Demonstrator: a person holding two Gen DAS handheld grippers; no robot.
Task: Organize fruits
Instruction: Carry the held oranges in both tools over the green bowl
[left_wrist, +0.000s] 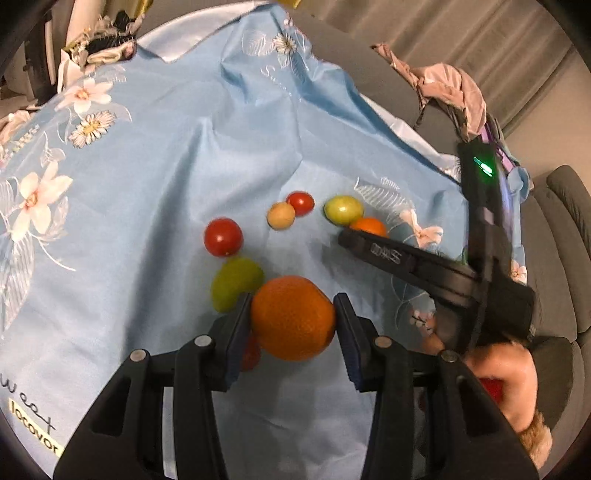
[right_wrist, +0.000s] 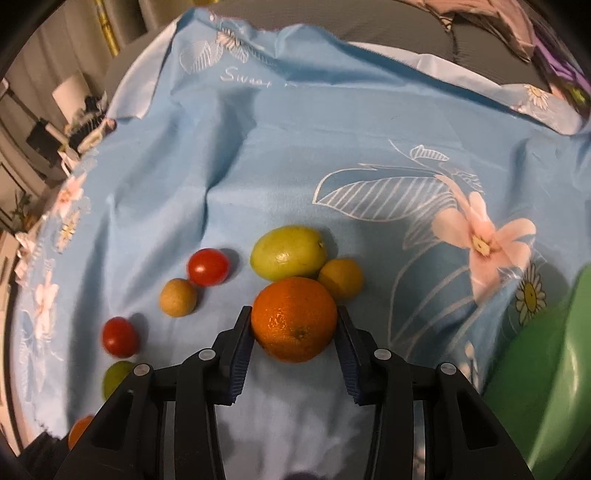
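Observation:
In the left wrist view my left gripper (left_wrist: 293, 314) is shut on a large orange (left_wrist: 291, 317), both pads pressed to its sides, above the blue flowered cloth (left_wrist: 166, 166). In the right wrist view my right gripper (right_wrist: 293, 325) grips a second orange (right_wrist: 295, 319) that rests on the cloth, its pads touching both sides. The left wrist view shows that right gripper (left_wrist: 356, 236) from the side, at the small-looking orange (left_wrist: 369, 225). A green fruit (right_wrist: 288, 257) and a yellow fruit (right_wrist: 340, 282) lie just behind this orange.
Loose on the cloth are two red tomatoes (right_wrist: 207, 266) (right_wrist: 120, 336), a tan round fruit (right_wrist: 178, 297) and another green fruit (left_wrist: 236, 282). A green container (right_wrist: 546, 387) stands at the right. A hand (left_wrist: 498, 376) holds the right gripper. Grey sofa cushions lie beyond.

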